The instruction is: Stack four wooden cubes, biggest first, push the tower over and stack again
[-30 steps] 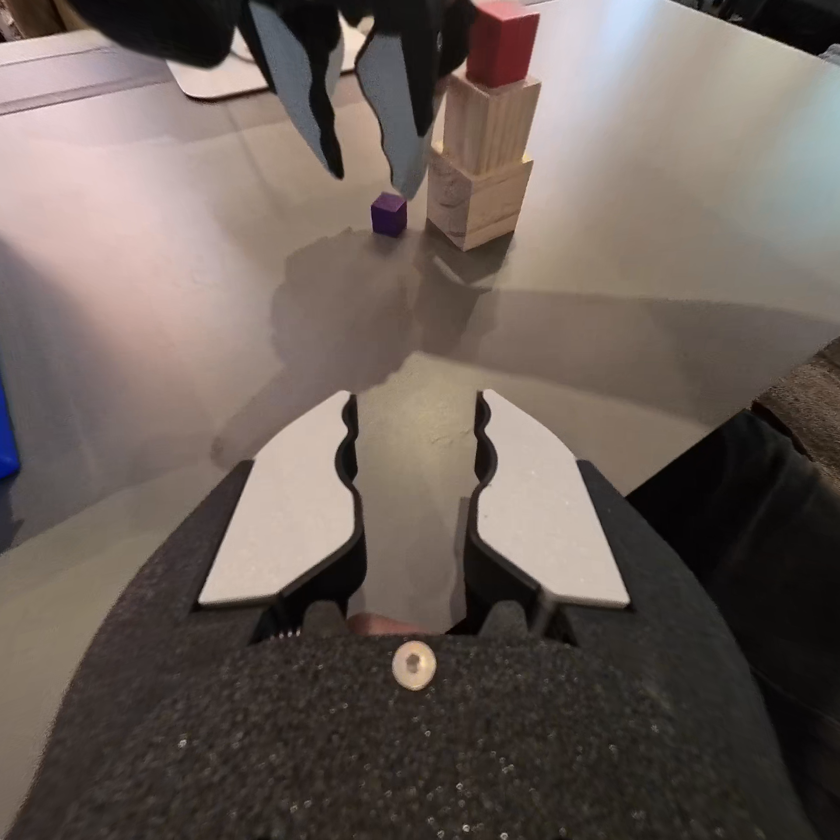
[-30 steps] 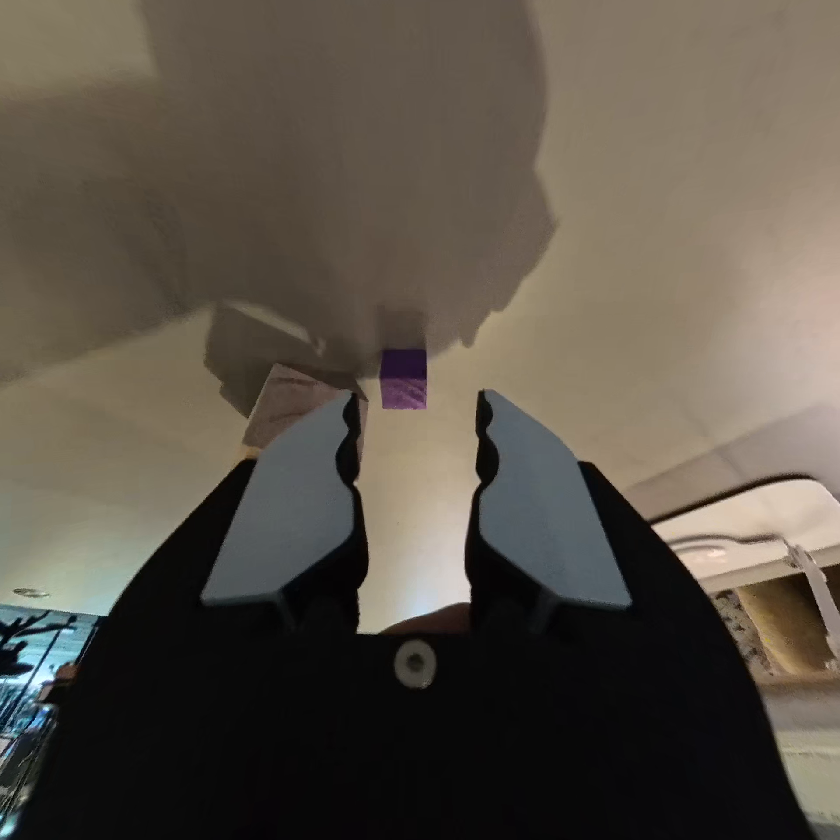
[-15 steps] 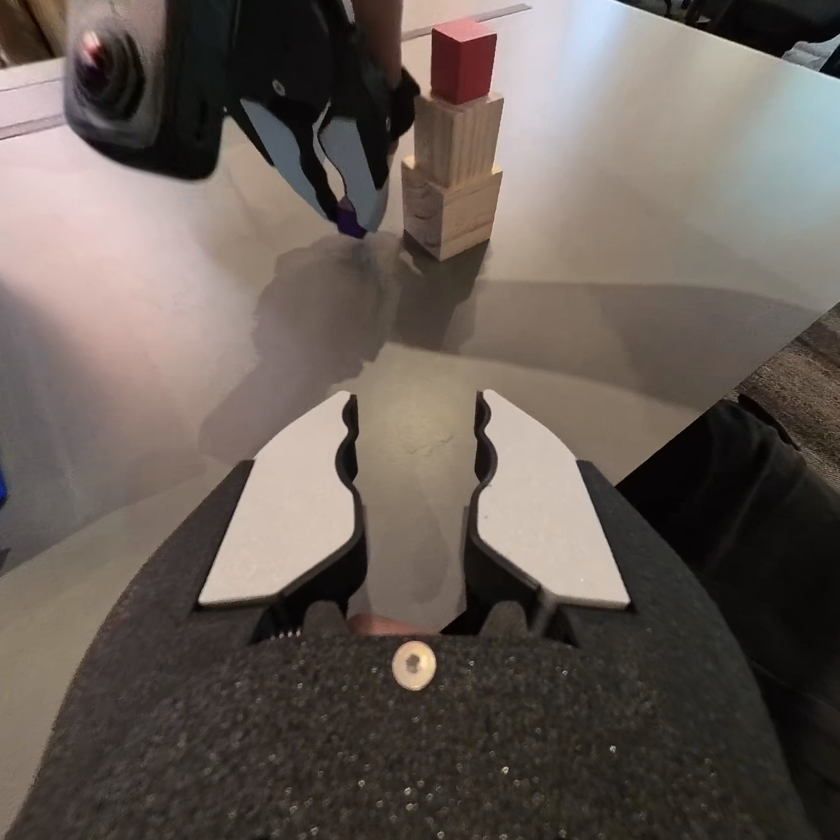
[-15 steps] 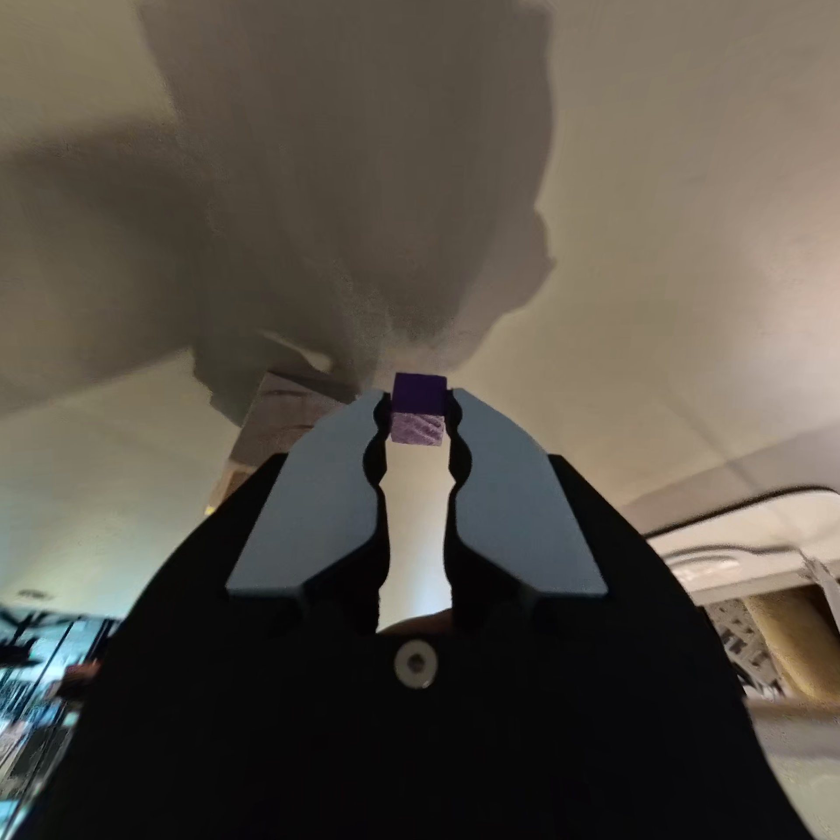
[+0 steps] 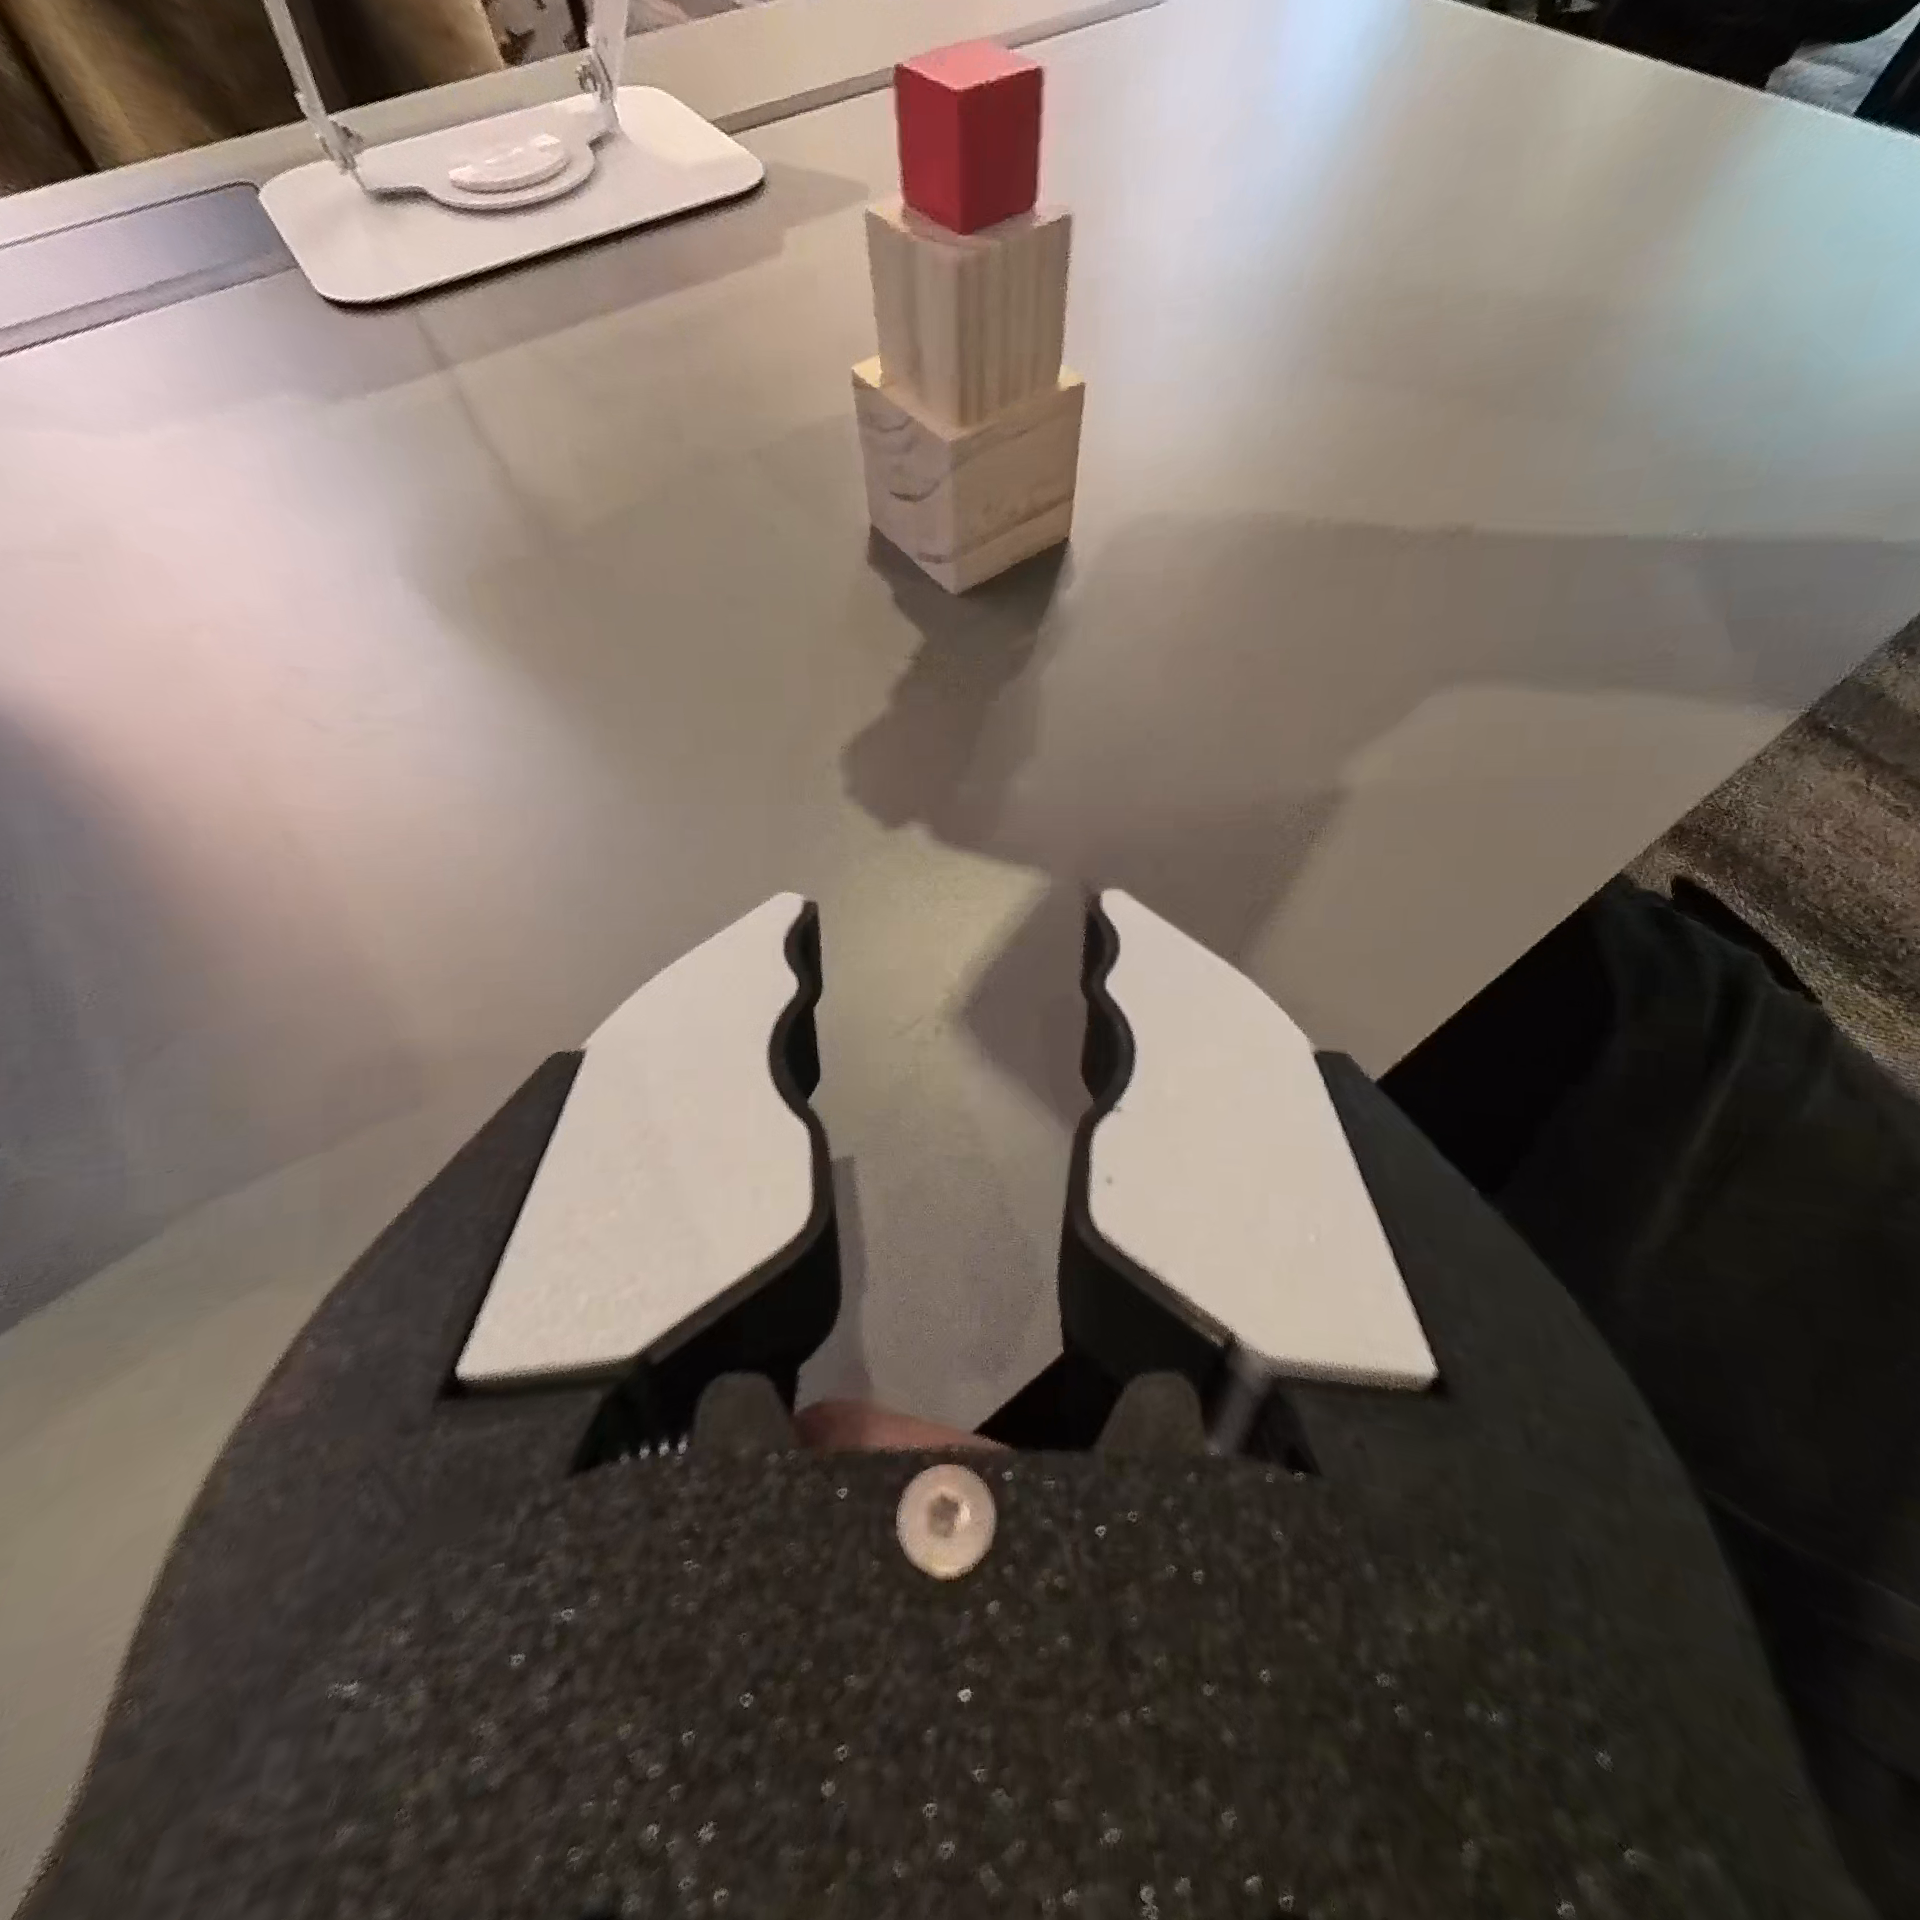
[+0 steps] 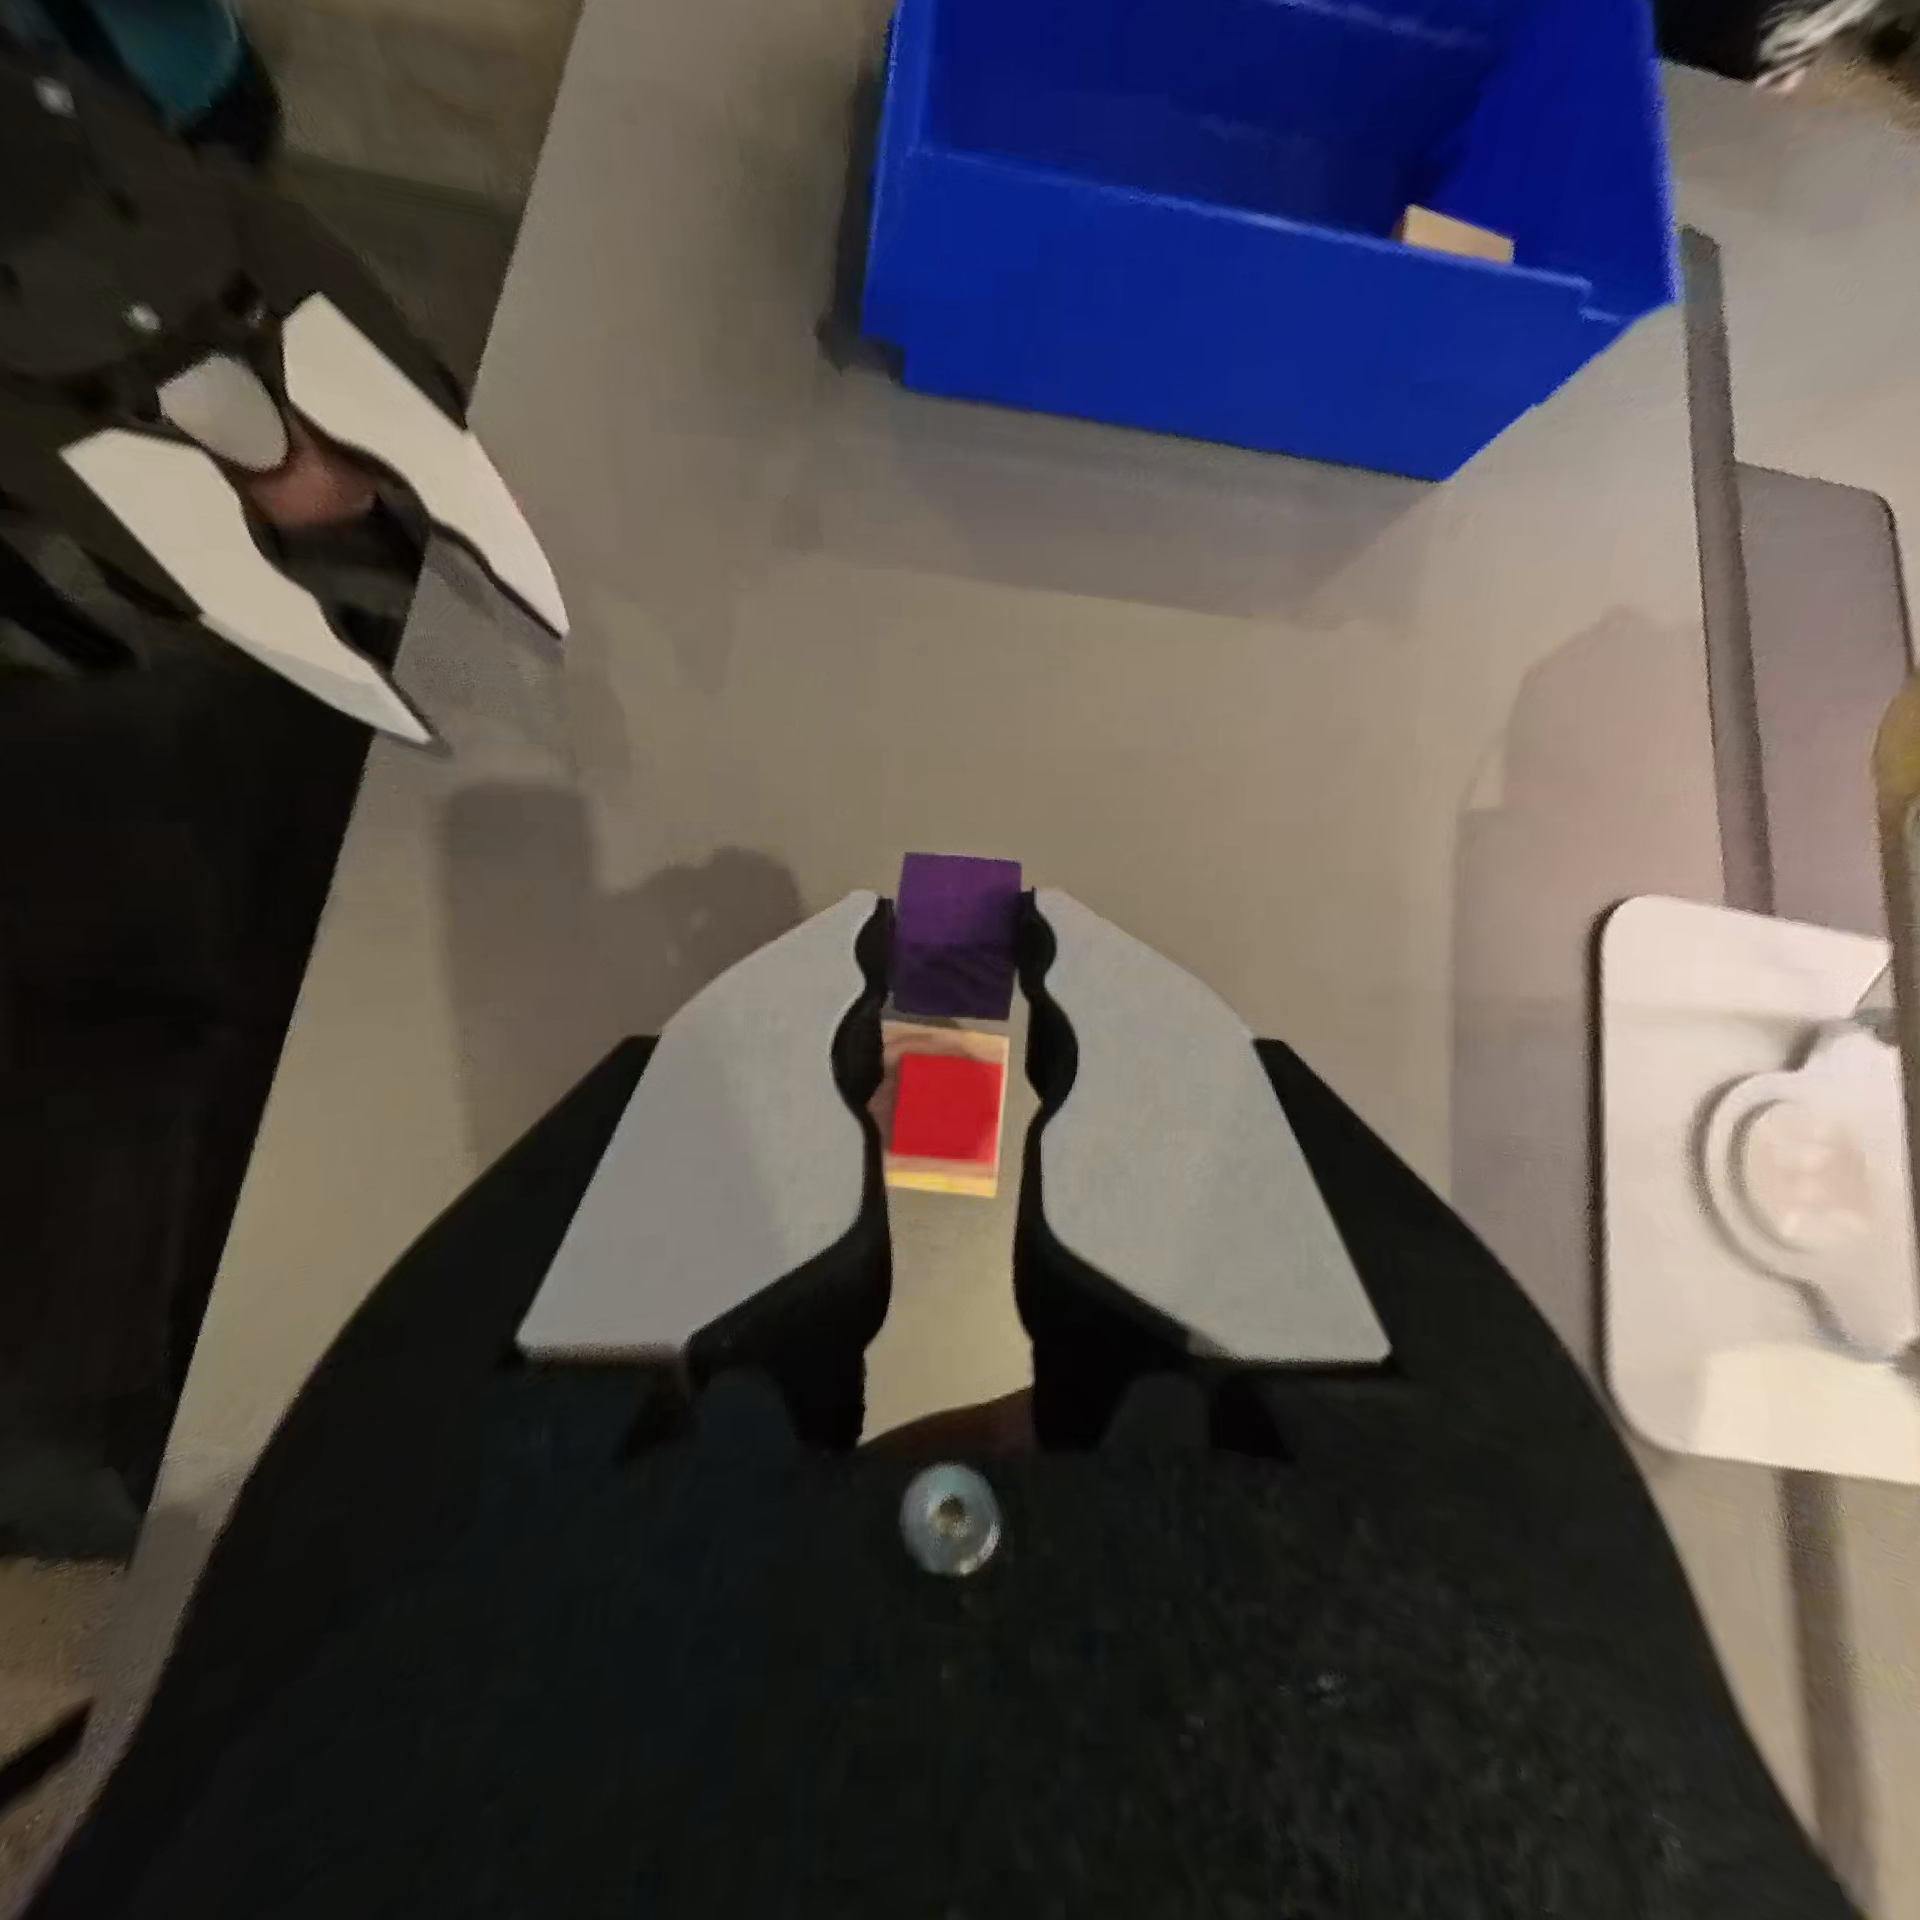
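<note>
A tower stands on the grey table [image 5: 416,644]: a large pale wooden cube [image 5: 971,483] at the bottom, a medium pale cube [image 5: 971,312] on it, and a red cube [image 5: 968,140] on top. My right gripper [image 6: 954,925] is shut on a small purple cube [image 6: 954,945] and holds it high above the tower, looking straight down on the red cube [image 6: 943,1101]. My left gripper [image 5: 948,925] is open and empty, low near the table's front edge, well short of the tower. It also shows in the right wrist view [image 6: 488,675] at the upper left.
A blue bin [image 6: 1247,281] with a wooden piece inside stands at the far side in the right wrist view. A white stand base [image 5: 509,197] sits behind the tower and also shows at the right edge of the right wrist view [image 6: 1756,1195]. A person's dark trouser leg [image 5: 1662,1091] is beyond the table edge. Tip to tip, the grippers are about 20 cm apart.
My right gripper closed on the purple cube on the table beside the tower, lifted it and now hovers over the tower. It has left the left wrist view.
</note>
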Demonstrator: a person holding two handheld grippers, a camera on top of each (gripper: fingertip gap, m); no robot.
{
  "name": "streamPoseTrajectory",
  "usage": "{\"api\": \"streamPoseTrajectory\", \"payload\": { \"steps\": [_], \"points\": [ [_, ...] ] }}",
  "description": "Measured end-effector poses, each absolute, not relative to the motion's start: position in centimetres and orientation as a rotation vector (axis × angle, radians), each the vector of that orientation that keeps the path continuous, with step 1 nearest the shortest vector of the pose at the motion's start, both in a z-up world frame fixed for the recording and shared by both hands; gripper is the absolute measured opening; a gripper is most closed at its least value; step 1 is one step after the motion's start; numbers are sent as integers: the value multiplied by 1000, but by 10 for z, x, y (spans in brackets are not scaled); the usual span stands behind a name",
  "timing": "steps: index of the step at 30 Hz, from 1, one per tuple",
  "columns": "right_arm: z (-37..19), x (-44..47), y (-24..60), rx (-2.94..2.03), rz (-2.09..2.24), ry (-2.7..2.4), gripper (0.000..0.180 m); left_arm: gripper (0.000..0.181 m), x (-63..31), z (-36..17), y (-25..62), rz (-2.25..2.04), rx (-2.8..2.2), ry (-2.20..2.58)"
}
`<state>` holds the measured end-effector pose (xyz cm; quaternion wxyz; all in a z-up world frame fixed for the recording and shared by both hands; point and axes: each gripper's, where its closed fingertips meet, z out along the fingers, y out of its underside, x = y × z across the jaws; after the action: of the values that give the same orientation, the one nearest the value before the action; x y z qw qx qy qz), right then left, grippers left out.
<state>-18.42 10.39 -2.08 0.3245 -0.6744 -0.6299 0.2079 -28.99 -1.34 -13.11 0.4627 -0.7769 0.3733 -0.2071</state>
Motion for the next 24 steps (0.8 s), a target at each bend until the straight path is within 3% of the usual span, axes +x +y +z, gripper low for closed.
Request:
{"api": "streamPoseTrajectory", "payload": {
  "steps": [12, 24],
  "points": [
    [-66, -161, 106, -1787, 684, -1485, 23, 47, -271, -132, -27, -548, -1896, 1004],
    [-72, -157, 107, -1775, 721, -1440, 23, 47, -271, -131, -31, -550, -1888, 1021]
  ]
}}
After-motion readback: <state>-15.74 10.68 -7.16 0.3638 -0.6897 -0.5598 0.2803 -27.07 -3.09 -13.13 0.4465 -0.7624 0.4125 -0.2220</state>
